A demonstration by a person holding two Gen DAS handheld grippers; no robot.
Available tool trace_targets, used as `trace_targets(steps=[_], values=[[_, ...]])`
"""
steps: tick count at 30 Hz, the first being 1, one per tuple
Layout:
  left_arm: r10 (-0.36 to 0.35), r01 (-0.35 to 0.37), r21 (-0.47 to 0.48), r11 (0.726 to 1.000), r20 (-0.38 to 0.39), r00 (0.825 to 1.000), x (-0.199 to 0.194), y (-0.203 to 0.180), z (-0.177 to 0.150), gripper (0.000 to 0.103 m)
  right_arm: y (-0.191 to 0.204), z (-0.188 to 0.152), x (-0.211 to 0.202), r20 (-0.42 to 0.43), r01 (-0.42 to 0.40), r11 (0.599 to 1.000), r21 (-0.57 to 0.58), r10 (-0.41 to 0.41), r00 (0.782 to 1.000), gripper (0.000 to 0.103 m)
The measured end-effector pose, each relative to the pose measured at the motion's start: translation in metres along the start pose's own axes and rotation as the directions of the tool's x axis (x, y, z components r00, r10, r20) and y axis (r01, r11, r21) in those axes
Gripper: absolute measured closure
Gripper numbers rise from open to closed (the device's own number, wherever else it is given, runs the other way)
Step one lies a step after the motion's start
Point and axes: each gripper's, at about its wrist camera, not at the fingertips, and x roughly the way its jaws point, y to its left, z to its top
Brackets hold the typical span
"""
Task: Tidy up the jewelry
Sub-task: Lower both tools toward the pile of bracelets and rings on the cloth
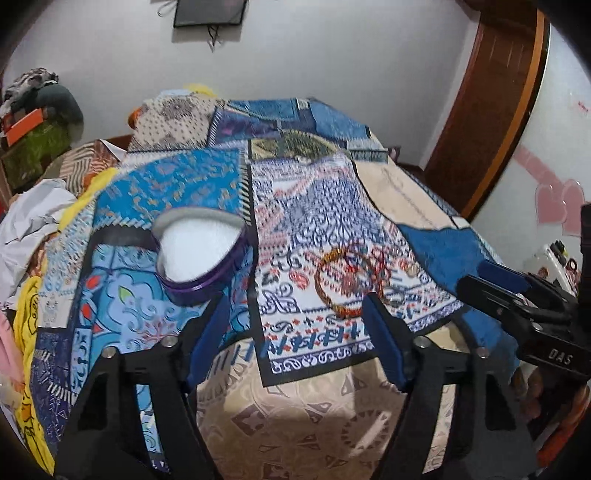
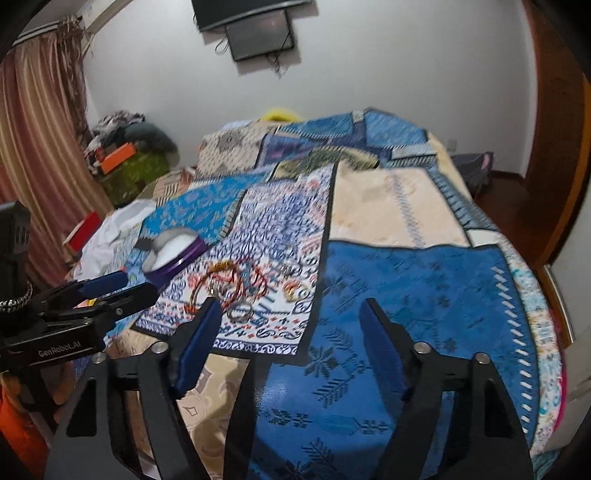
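Observation:
A heart-shaped purple box [image 1: 201, 251] with a white lining lies open on the patterned cloth [image 1: 295, 206]. To its right is a tangle of red and orange bracelets [image 1: 347, 280], with small rings [image 2: 293, 290] beside them. My left gripper [image 1: 295, 301] hangs open above the cloth's near edge, between box and bracelets, and holds nothing. My right gripper [image 2: 290, 304] is open too, with its left finger over the bracelets [image 2: 229, 284] and nothing in its jaws. The box [image 2: 173, 254] lies beyond my left gripper [image 2: 136, 286]. The right gripper [image 1: 476, 277] shows at the right edge.
Patchwork cloths cover a bed [image 2: 424, 280]. White and yellow fabric [image 1: 33, 218] is heaped at its left side. A pile of clothes and boxes [image 2: 125, 155] stands by the curtain [image 2: 40, 122]. A wooden door [image 1: 491, 99] is at the right, and a screen [image 2: 258, 33] hangs on the wall.

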Motion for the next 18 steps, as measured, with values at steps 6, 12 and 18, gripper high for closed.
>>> trace_targets(steps=[6, 12, 18], values=[[-0.051, 0.052, 0.015, 0.999, -0.041, 0.998, 0.011, 0.0, -0.003, 0.056, 0.005, -0.003, 0.019, -0.07, -0.065, 0.998, -0.015, 0.064, 0.995, 0.049], [-0.096, 0.096, 0.002, 0.995, -0.057, 0.994, 0.02, -0.002, 0.002, 0.078, 0.012, -0.002, 0.029, -0.104, -0.095, 0.994, -0.052, 0.089, 0.991, 0.062], [-0.139, 0.135, -0.051, 0.99, -0.094, 0.986, 0.034, -0.001, 0.004, 0.079, 0.017, 0.0, 0.039, -0.125, -0.099, 0.992, -0.083, 0.088, 0.988, 0.063]])
